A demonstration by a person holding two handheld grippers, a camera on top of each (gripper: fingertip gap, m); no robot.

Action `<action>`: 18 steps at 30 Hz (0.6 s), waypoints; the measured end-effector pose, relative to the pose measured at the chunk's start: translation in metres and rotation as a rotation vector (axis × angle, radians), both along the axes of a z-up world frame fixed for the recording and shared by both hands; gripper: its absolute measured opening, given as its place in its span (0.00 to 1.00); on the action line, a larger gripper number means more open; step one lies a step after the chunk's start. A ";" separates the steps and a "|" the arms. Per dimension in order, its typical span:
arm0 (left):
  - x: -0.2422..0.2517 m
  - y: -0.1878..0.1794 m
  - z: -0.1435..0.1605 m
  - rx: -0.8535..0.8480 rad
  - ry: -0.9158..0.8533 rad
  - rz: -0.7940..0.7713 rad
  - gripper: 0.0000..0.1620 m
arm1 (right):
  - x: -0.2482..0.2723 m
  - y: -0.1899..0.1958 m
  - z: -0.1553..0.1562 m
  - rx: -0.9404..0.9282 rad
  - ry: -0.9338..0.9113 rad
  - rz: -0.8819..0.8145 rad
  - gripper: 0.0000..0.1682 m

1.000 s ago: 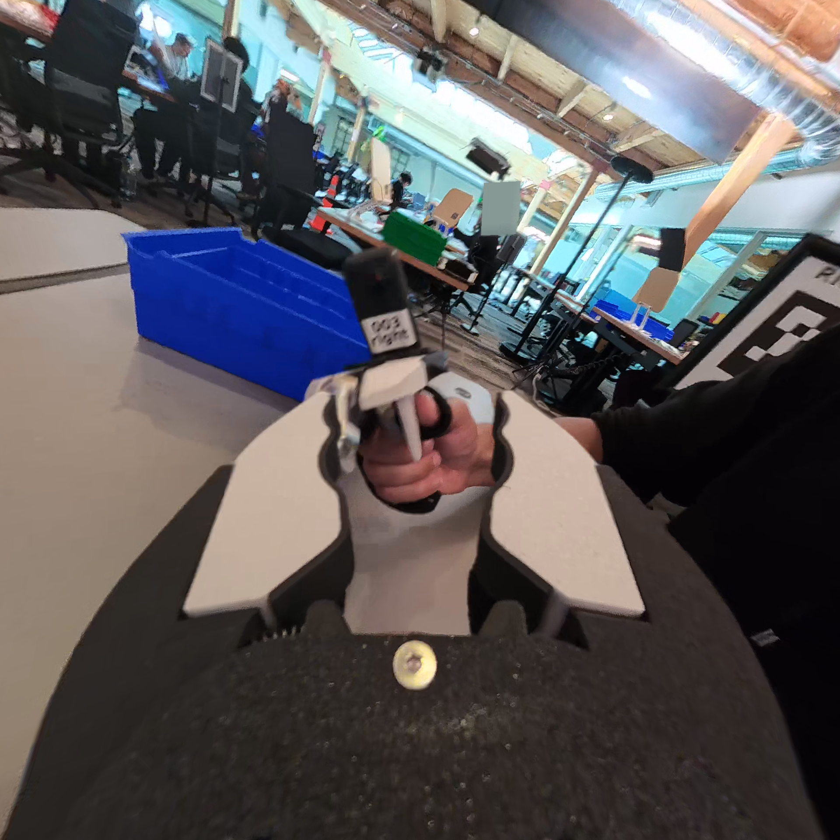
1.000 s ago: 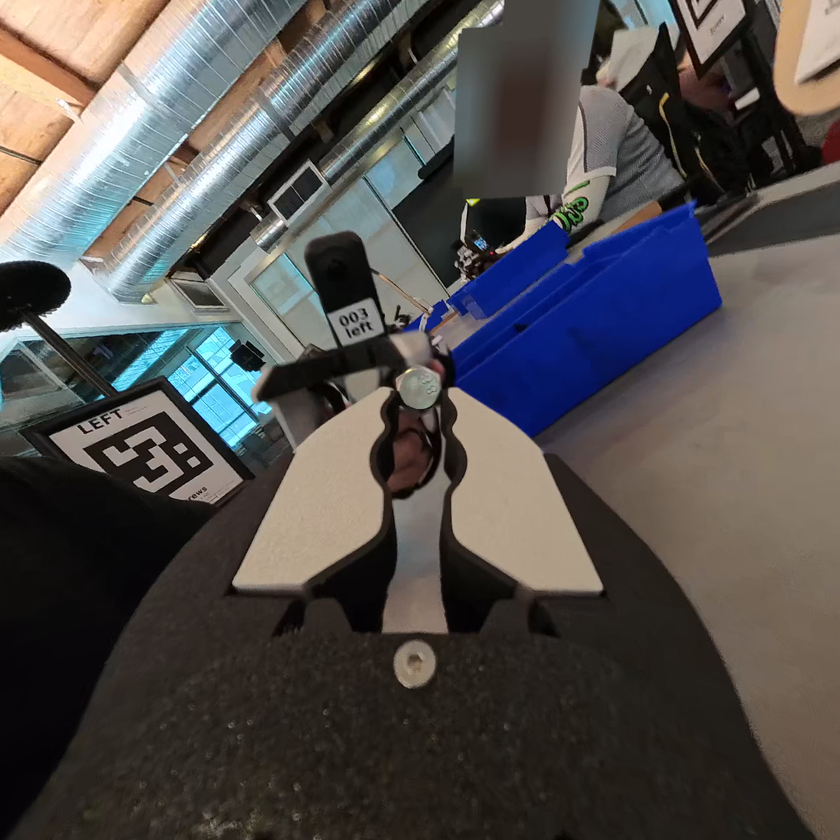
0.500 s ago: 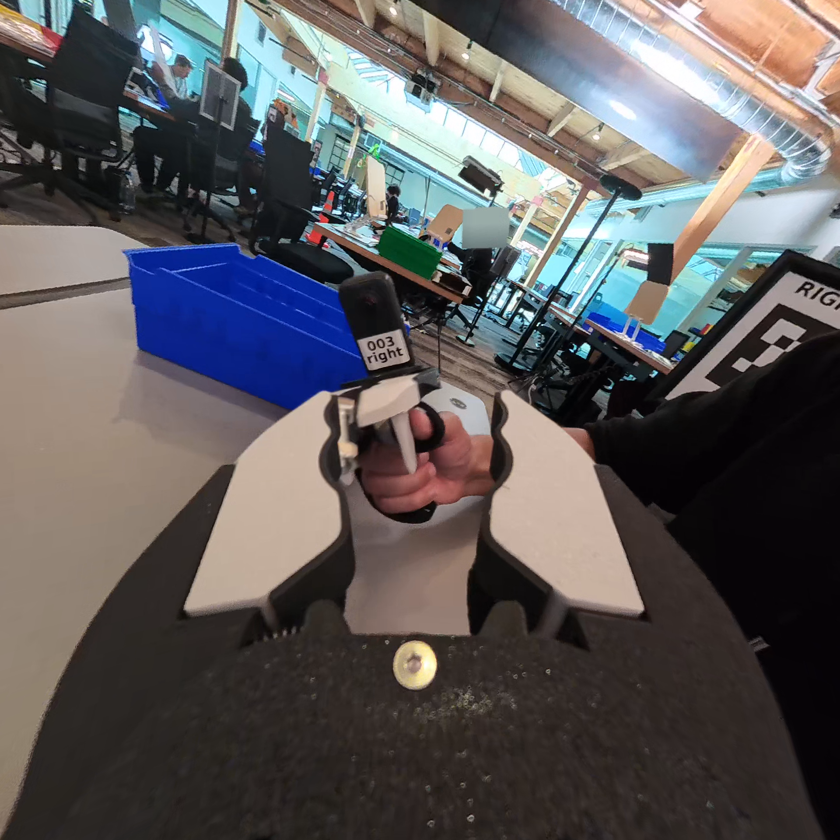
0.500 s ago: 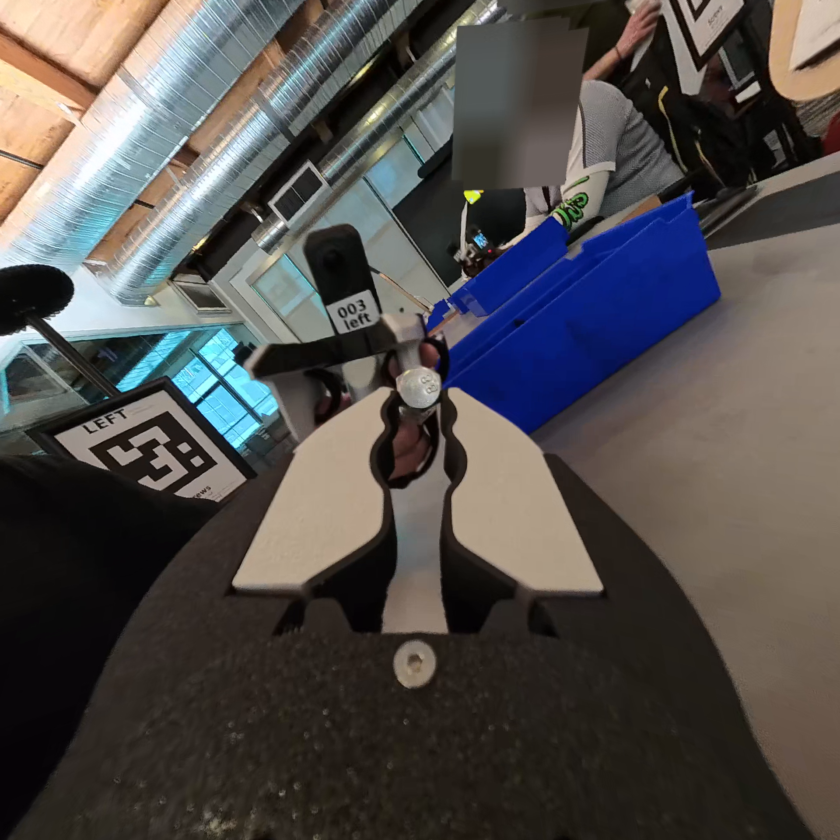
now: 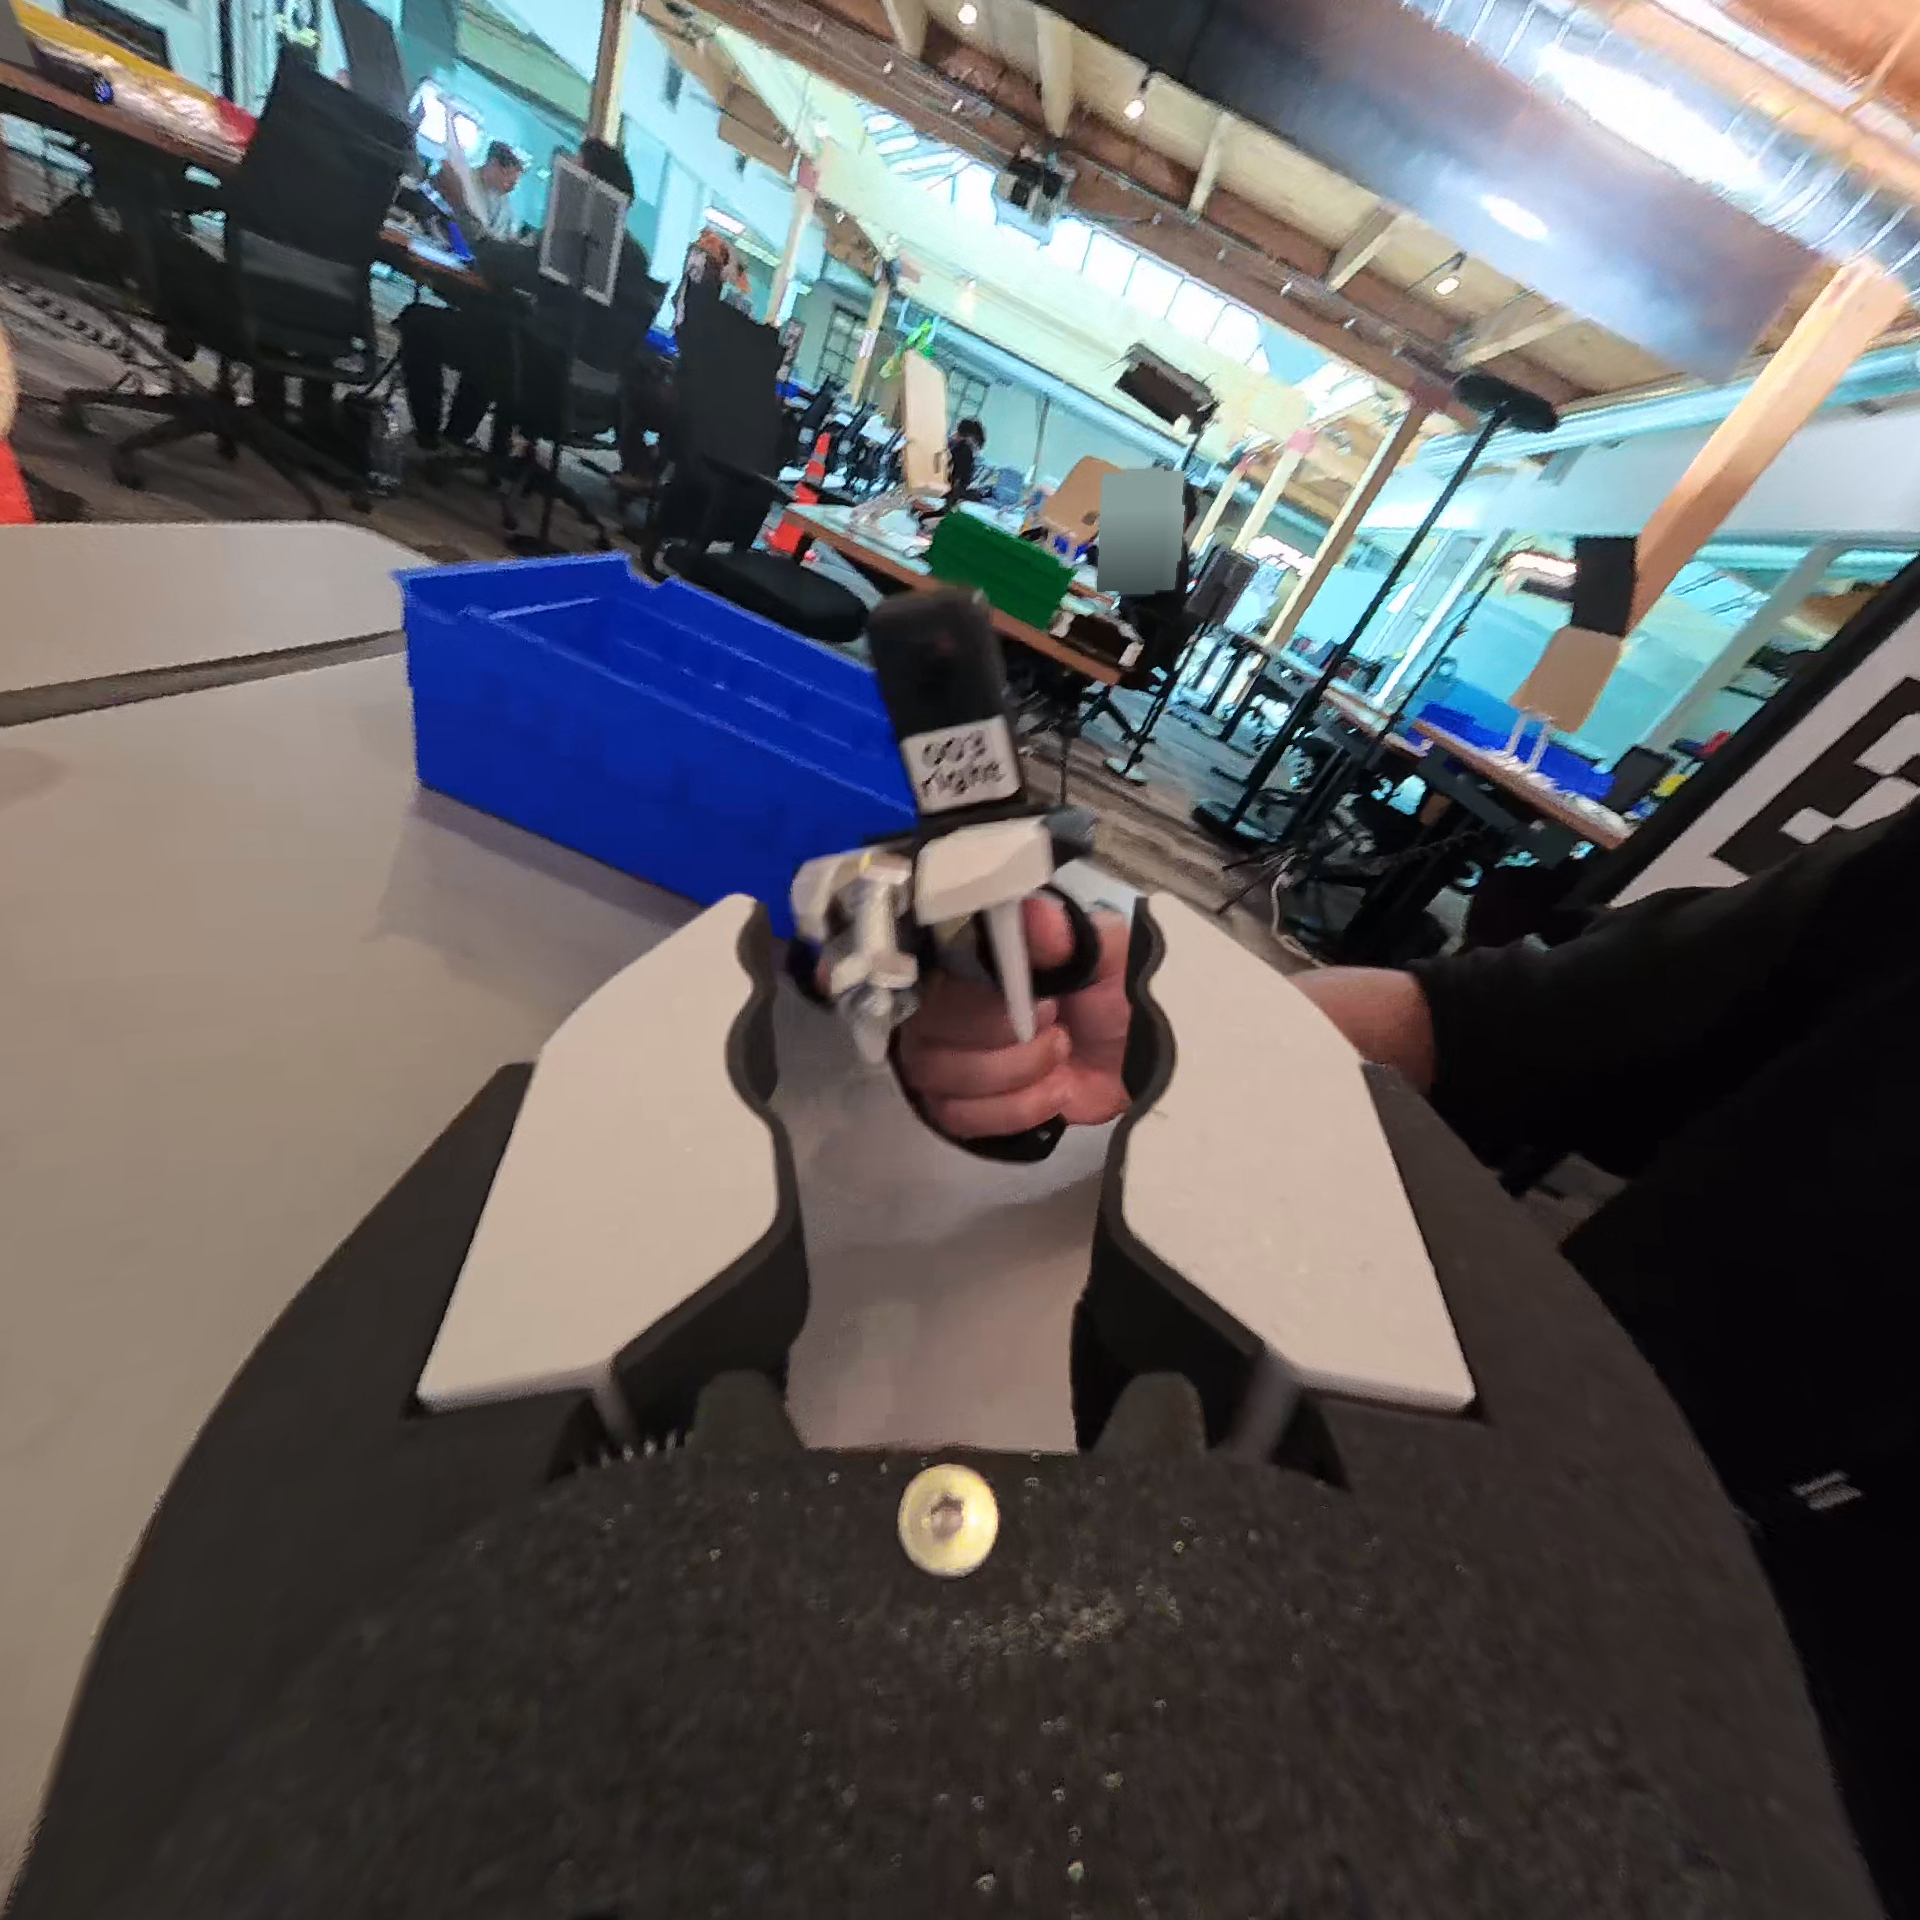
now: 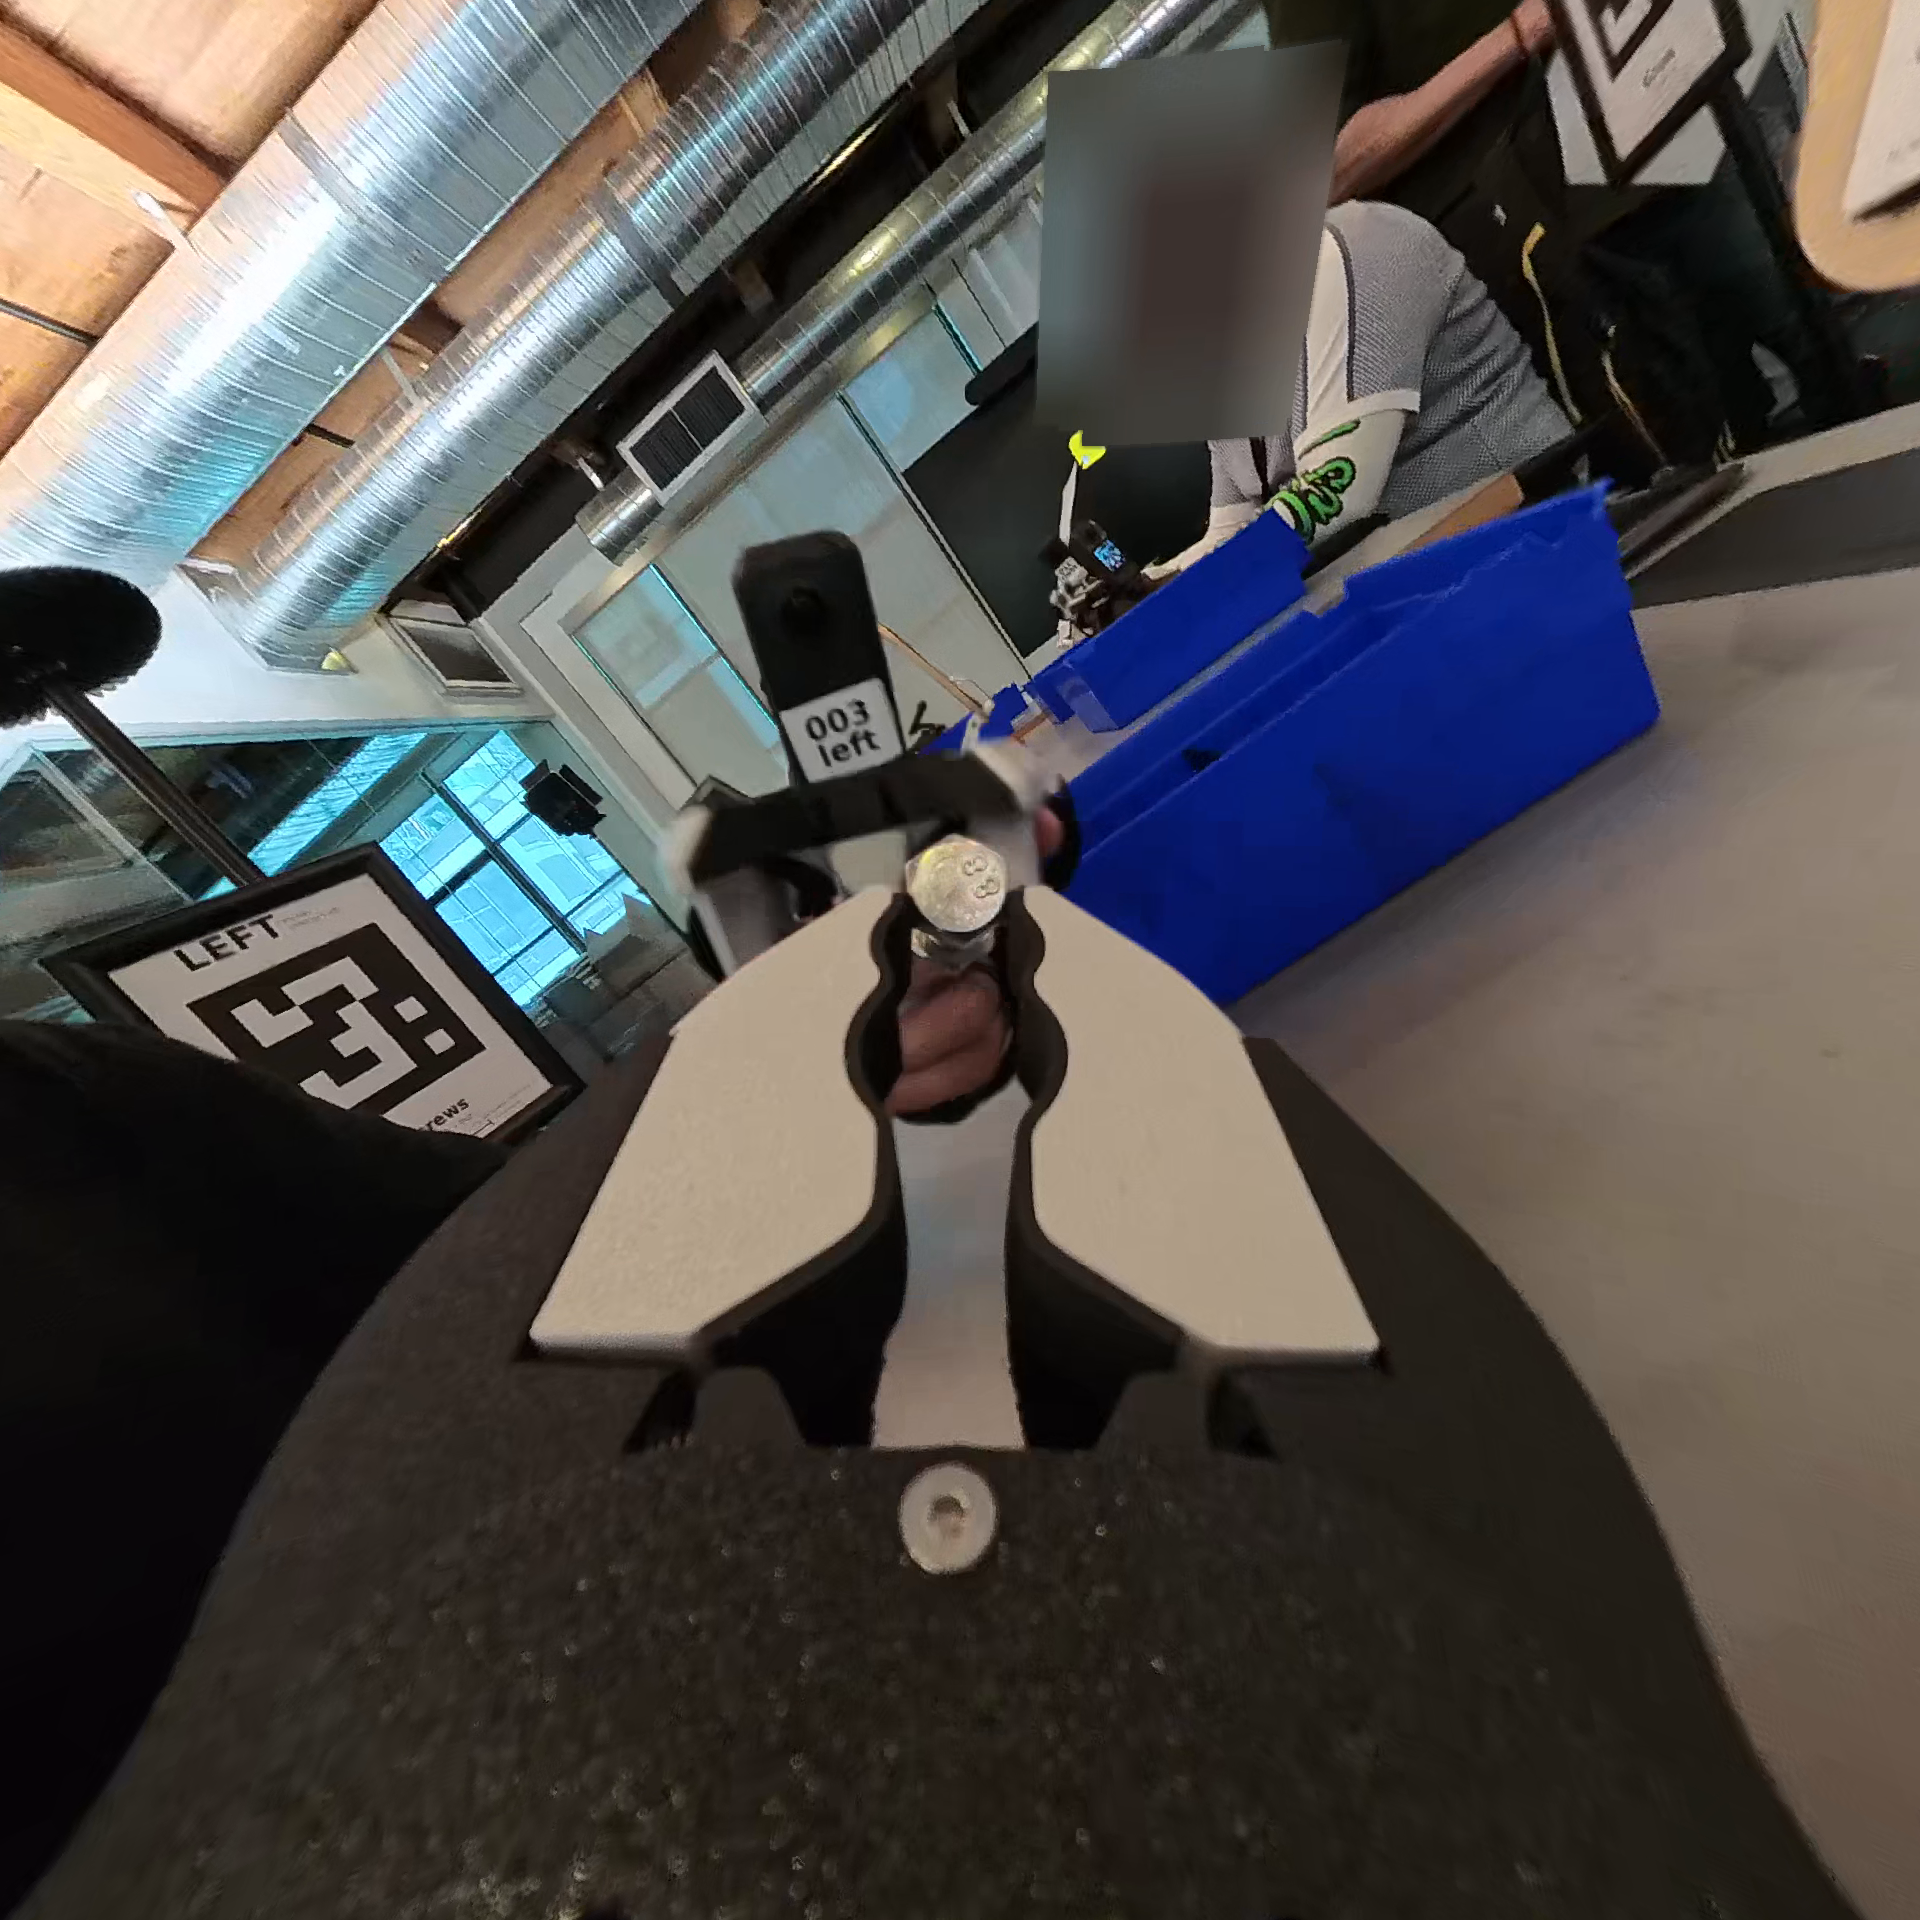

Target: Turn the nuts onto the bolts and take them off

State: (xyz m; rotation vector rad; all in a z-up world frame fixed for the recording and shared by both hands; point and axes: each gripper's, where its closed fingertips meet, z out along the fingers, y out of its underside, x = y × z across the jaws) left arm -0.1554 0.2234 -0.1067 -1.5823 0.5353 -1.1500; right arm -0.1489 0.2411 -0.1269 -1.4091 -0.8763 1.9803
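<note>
Two grippers face each other above a grey table (image 6: pixel 1714 935), one holding a bolt.

The right gripper (image 6: pixel 951 914) is closed on the bolt (image 6: pixel 954 885), its hexagonal head facing the camera. The left gripper (image 5: pixel 945 914) has its fingers apart and holds nothing. A blue bin (image 5: pixel 623 707) stands on the table behind them.

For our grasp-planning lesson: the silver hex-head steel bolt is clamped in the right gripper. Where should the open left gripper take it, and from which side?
Probably the bare shank end of the silver hex-head steel bolt, poking below the right gripper. Its head sits above those fingers, so the left gripper should come straight ahead, jaws astride the shank.
</note>
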 end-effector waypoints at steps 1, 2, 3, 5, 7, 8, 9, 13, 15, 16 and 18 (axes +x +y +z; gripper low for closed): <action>0.001 0.002 -0.007 -0.015 0.014 0.000 0.40 | -0.002 0.000 0.006 0.014 0.008 0.002 0.10; 0.005 0.001 -0.012 -0.033 0.020 -0.017 0.41 | -0.004 -0.001 0.011 0.025 0.014 0.004 0.10; 0.009 0.001 -0.017 -0.049 0.029 -0.034 0.41 | -0.007 -0.001 0.013 0.034 0.015 0.007 0.10; 0.015 -0.001 -0.019 -0.043 0.044 -0.045 0.41 | -0.011 0.000 0.009 0.049 -0.005 0.002 0.10; 0.016 -0.003 -0.011 -0.032 0.032 -0.047 0.46 | -0.010 0.002 -0.001 0.031 -0.018 -0.003 0.10; 0.015 -0.006 -0.005 -0.017 0.016 -0.061 0.41 | -0.009 0.004 -0.007 0.022 -0.035 -0.011 0.10; 0.011 -0.007 0.001 -0.007 -0.006 -0.059 0.40 | -0.006 0.006 -0.013 0.021 -0.049 -0.019 0.10; -0.005 0.000 0.000 0.000 0.022 0.008 0.40 | -0.001 0.008 -0.006 0.023 -0.031 -0.030 0.10; 0.000 0.001 -0.009 -0.032 0.024 -0.008 0.40 | -0.004 0.006 0.004 0.041 -0.011 -0.022 0.10; 0.006 0.002 -0.015 -0.047 0.036 -0.020 0.41 | -0.006 0.005 0.008 0.045 -0.006 -0.015 0.10; 0.017 0.001 -0.025 -0.053 0.077 -0.035 0.41 | -0.011 0.003 0.008 0.045 -0.006 -0.002 0.10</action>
